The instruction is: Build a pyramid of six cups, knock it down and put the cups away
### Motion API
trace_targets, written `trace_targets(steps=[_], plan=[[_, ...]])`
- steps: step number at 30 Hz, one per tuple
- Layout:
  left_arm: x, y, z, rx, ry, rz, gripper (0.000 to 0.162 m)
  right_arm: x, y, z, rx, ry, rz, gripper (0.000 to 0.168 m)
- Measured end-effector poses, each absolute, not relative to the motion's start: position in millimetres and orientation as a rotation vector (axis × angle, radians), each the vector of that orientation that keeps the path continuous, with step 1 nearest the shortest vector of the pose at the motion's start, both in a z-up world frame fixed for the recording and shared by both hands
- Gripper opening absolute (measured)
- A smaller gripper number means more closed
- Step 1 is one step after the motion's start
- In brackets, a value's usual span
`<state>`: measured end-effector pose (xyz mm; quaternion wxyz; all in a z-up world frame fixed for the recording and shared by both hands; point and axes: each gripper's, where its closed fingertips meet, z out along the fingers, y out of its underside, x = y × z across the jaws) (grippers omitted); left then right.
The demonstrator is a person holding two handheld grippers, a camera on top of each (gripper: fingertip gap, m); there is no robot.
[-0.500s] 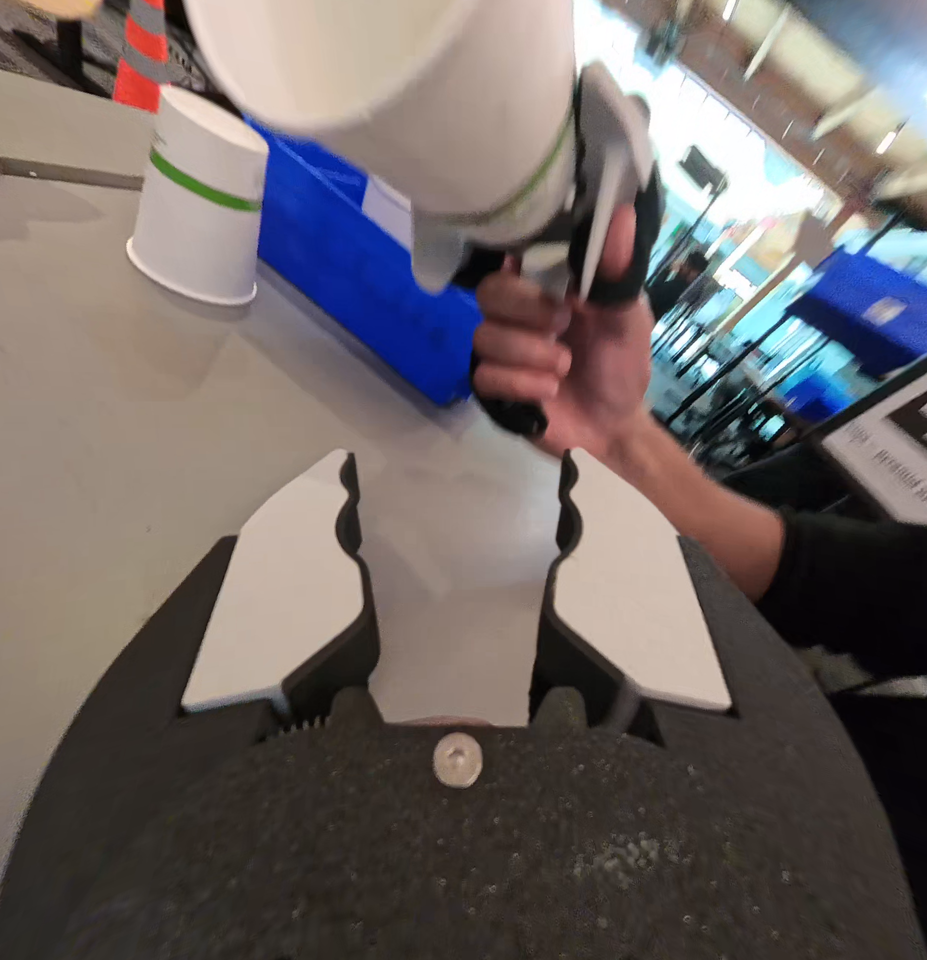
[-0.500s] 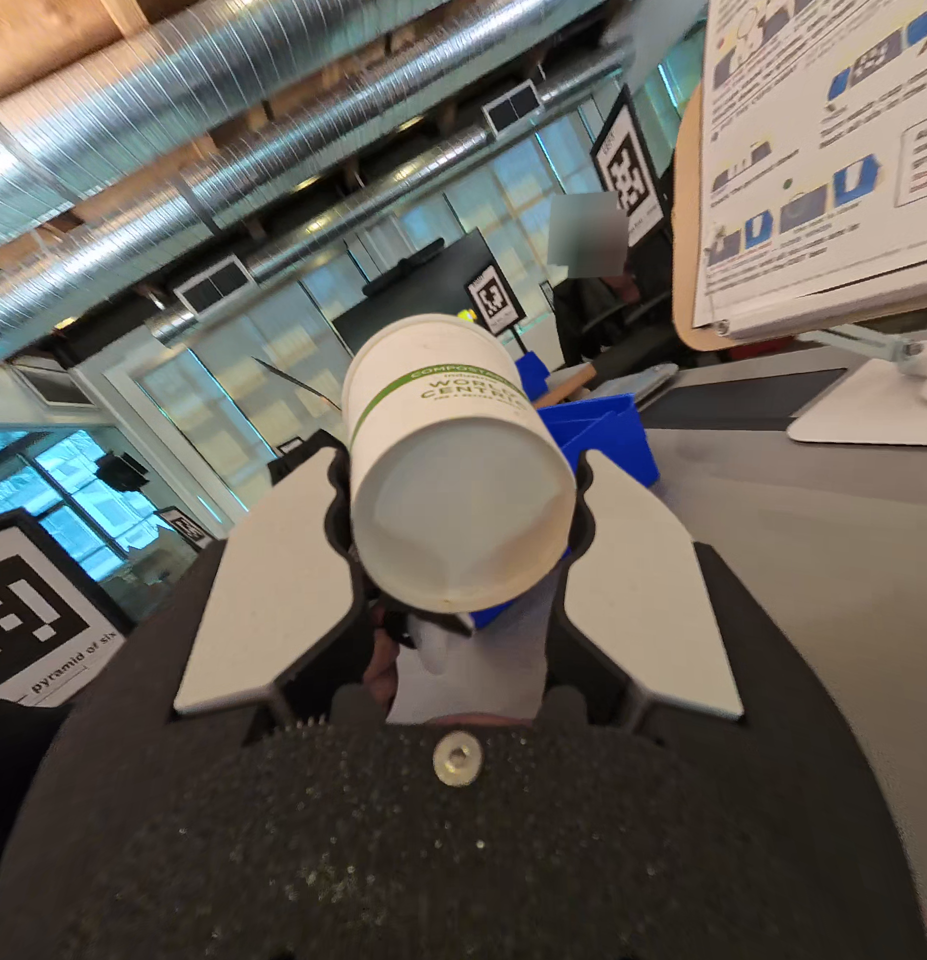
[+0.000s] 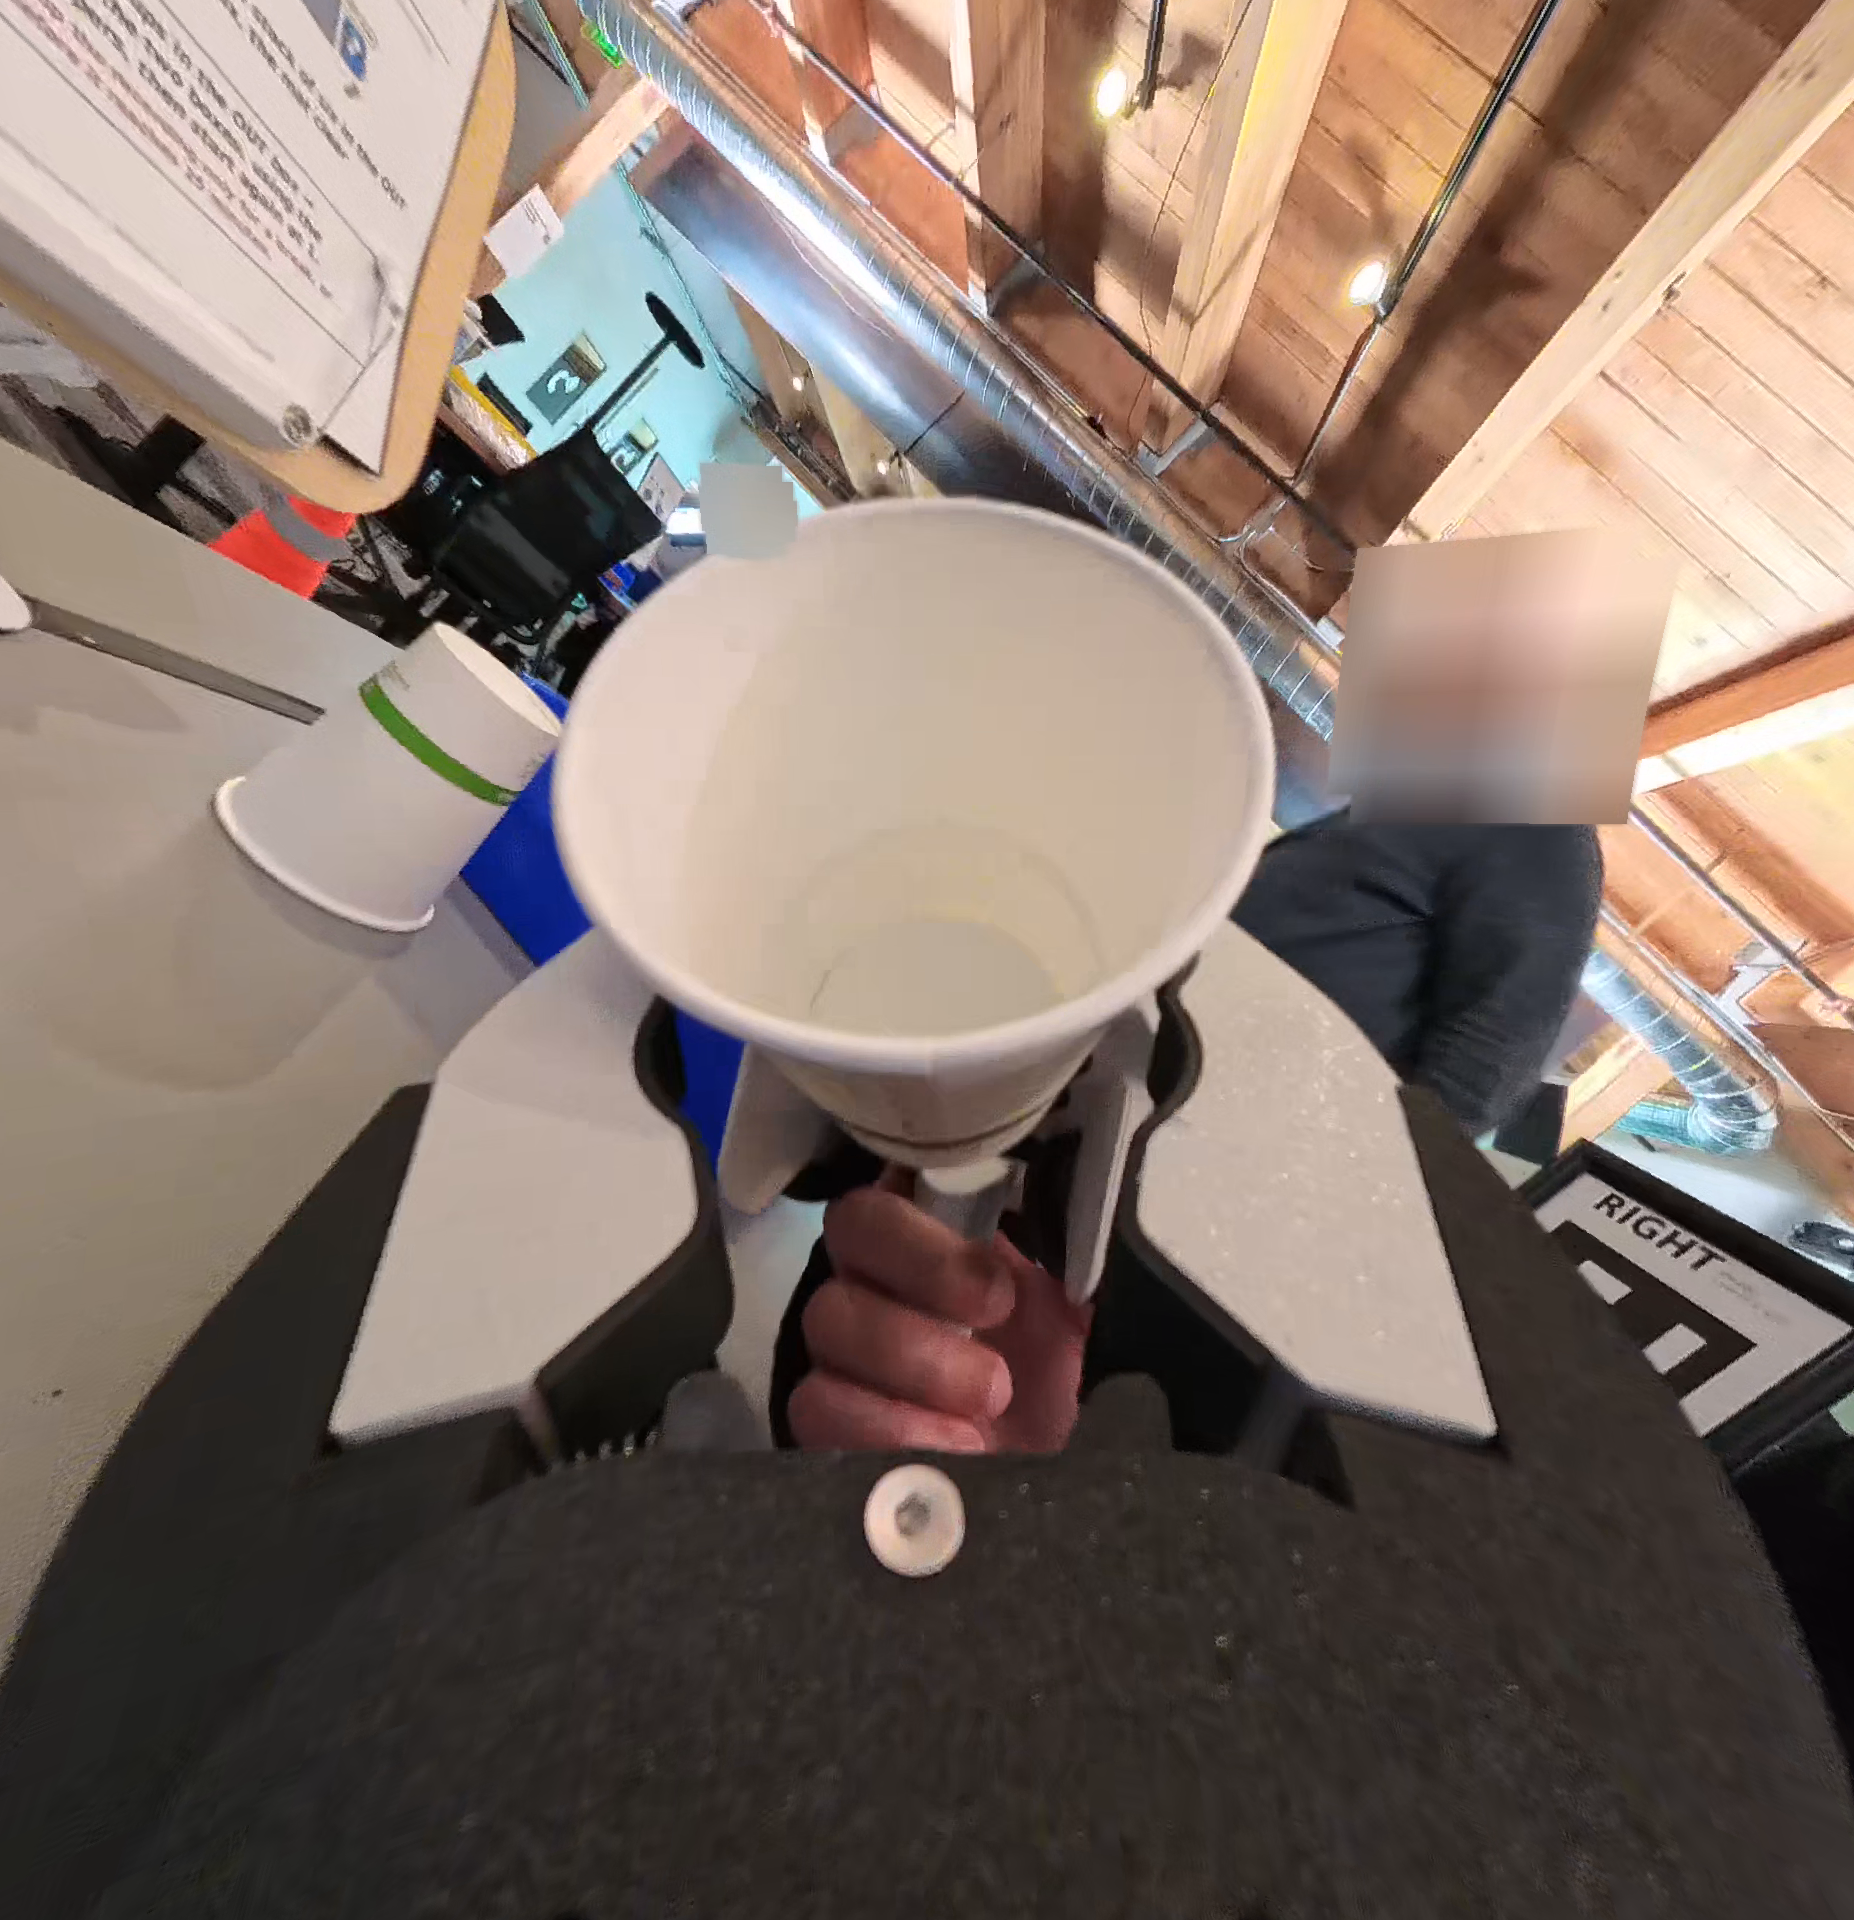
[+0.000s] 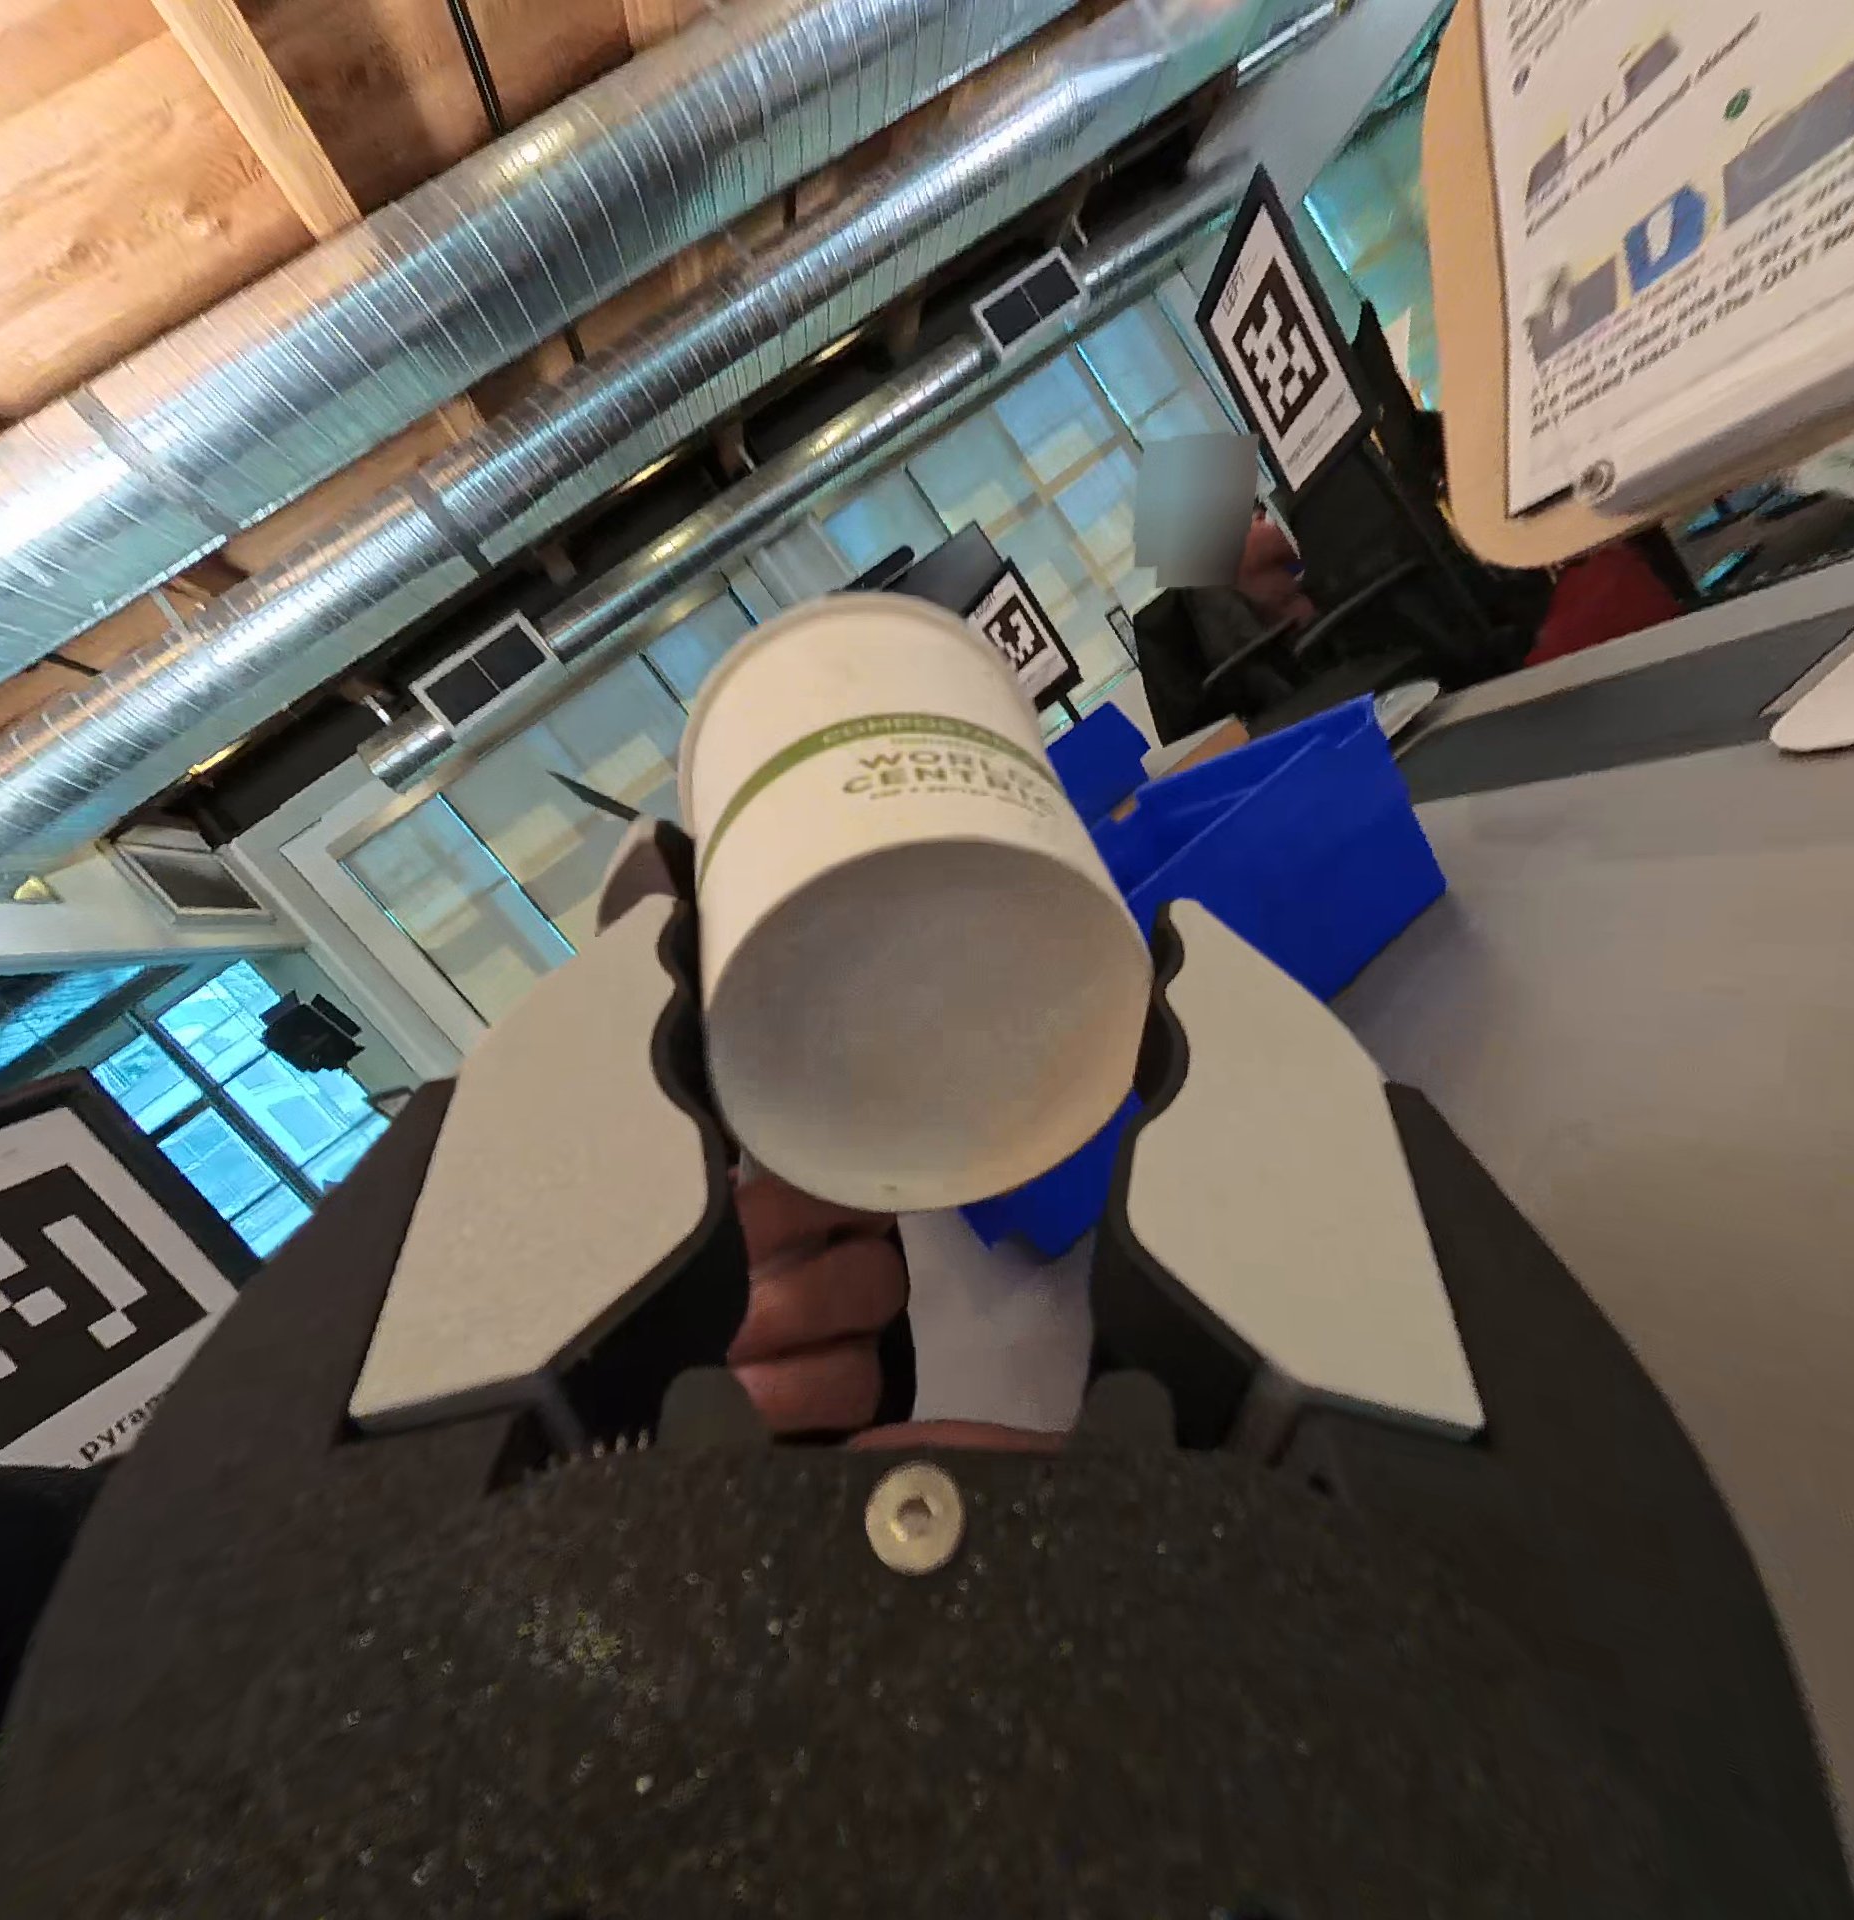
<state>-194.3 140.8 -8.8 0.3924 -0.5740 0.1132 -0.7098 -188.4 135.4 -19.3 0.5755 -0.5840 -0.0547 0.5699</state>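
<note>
On the left of the left wrist view, a white paper cup with a green band (image 3: 383, 784) stands upside down on the grey bench (image 3: 123, 1039), just in front of a blue plastic bin (image 3: 518, 883). In the middle of that view the left gripper (image 3: 918, 1049) has its fingers spread wide on either side of a second white paper cup (image 3: 902, 800), whose open mouth faces the camera; whether the fingers touch it I cannot tell. That cup is held near its base by the right gripper (image 3: 928, 1174), farther off, with a person's hand (image 3: 923, 1340) wrapped round its handle. To the right stands a person in a dark top (image 3: 1442, 935).

In the right wrist view the right gripper (image 4: 912, 997) has its fingers closed on the same cup (image 4: 902, 935), base towards the camera (its green band and printed side turned up), held in the air above the bench (image 4: 1629, 1039). Behind it, to the right, sits the blue bin (image 4: 1287, 862).
</note>
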Motion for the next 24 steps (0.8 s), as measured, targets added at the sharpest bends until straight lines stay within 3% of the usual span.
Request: trace_targets(steps=[9, 16, 20, 24], plan=[[-204, 141, -15, -1.526, 0.408, -1.828, 0.083, -194, 120, -49, -1.65, -0.41, 1.268, 0.084], [-208, 127, -14, -1.633, 0.853, -1.636, 0.083, -133, 110, -1, -1.66, -0.889, 0.956, 0.082], [-205, 130, -17, -1.668, 1.032, -1.403, 0.084, -135, 121, 31, -1.601, -1.19, 0.823, 0.067], [-196, 130, -25, -1.687, 1.124, -1.261, 0.084, -157, 124, 31, -1.63, -1.52, 0.734, 0.056]])
